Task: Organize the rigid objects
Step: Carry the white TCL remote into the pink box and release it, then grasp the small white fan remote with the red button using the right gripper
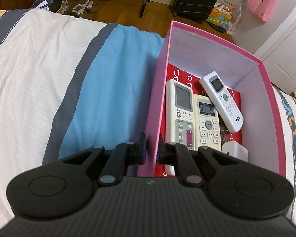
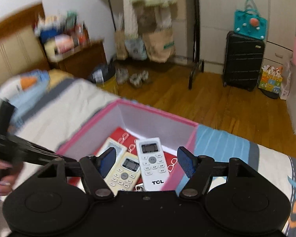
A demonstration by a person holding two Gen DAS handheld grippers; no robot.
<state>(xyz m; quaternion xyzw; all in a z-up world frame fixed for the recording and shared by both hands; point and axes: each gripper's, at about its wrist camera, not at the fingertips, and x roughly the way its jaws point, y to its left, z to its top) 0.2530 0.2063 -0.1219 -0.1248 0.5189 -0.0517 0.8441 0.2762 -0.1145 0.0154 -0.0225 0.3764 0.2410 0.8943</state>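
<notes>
Right wrist view looks down past the right gripper point(image 2: 146, 163), whose blue pads stand wide apart with nothing between them, into the pink box point(image 2: 84, 133) on the bed point(image 2: 266, 158); the white TCL remote point(image 2: 153, 163) lies directly beneath and just ahead of this gripper, its long axis running away from the camera with the screen end farther off and tilted slightly left. Just to its left lies the cream remote point(image 2: 124, 172), and part of the large white remote point(image 2: 110, 145) shows behind the left pad. In the left wrist view the left gripper point(image 1: 150, 151) is clamped on the box's near-left wall, one finger outside and one inside, steadying it. Counted there: three remotes, side by side with long axes roughly along the box, the TCL one angled across the other two's far corner; one white charger block point(image 1: 234, 151) at the near end; one red patterned card point(image 1: 179, 74) under them; a small bunch that may be keys by the cream remote. Judging by position, the right gripper is the nearer and the free one for any further placing or straightening.
</notes>
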